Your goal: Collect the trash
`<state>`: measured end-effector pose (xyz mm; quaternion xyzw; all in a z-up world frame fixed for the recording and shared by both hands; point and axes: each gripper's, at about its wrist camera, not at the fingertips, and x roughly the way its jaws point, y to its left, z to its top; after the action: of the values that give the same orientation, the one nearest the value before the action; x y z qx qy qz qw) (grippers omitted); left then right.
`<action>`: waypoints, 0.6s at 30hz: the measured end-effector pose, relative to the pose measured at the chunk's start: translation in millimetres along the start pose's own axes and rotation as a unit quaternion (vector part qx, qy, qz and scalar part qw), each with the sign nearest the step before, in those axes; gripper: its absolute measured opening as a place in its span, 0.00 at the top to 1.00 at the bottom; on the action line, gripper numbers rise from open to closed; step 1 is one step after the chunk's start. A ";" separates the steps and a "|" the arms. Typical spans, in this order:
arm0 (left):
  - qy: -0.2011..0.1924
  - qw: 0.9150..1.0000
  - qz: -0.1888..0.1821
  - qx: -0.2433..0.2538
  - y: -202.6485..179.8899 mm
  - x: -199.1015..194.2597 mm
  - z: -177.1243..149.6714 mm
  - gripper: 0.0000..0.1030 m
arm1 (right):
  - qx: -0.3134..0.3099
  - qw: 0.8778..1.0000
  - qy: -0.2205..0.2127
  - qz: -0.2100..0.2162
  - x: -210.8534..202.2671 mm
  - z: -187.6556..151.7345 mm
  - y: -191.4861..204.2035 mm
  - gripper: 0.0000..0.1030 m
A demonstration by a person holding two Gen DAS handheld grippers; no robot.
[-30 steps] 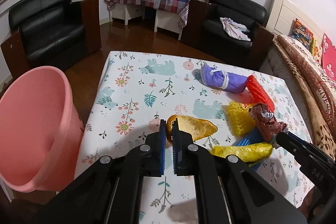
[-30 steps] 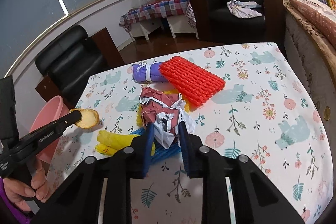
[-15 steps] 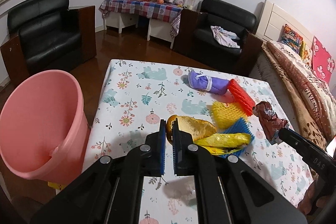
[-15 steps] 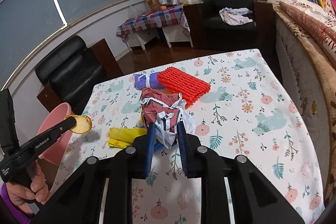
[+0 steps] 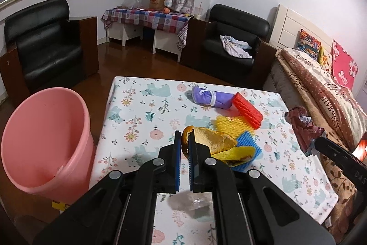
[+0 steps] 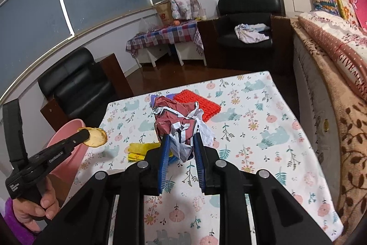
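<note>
A yellow-brown peel (image 5: 213,139) hangs above the flowered table (image 5: 142,111), pinched in my left gripper (image 5: 184,137), which is shut on its end. The right wrist view shows that same left gripper (image 6: 86,133) and peel (image 6: 96,137) in the air near the pink bucket (image 6: 68,130). My right gripper (image 6: 181,141) is shut on a crumpled maroon and white wrapper (image 6: 176,121), also lifted off the table. From the left wrist view the right gripper (image 5: 317,144) carries the wrapper (image 5: 302,128) at the right edge. The pink bucket (image 5: 34,130) stands on the floor left of the table.
On the table lie a purple cloth roll (image 5: 211,99), a red foam net (image 5: 247,110), a yellow foam net (image 5: 229,124), a blue one (image 5: 247,141) and crumpled clear plastic (image 5: 190,201). A bed borders the right side. Black armchairs stand behind. A hand (image 6: 36,206) grips the left tool.
Both grippers have risen and drawn back from the table, each still carrying its piece. The wrapper has left the pile of foam nets.
</note>
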<state>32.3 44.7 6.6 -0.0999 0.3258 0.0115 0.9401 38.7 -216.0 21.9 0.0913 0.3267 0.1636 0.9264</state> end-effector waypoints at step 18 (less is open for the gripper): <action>-0.005 1.000 -0.012 0.001 -0.7 -8.3 2.3 0.95 | -0.007 0.999 -0.032 -0.033 -63.6 1.8 16.0 0.80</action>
<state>27.2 44.8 13.7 -0.1031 0.3196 0.0009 0.9419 -10.7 -224.4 64.3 0.0791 0.2985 0.1326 0.9418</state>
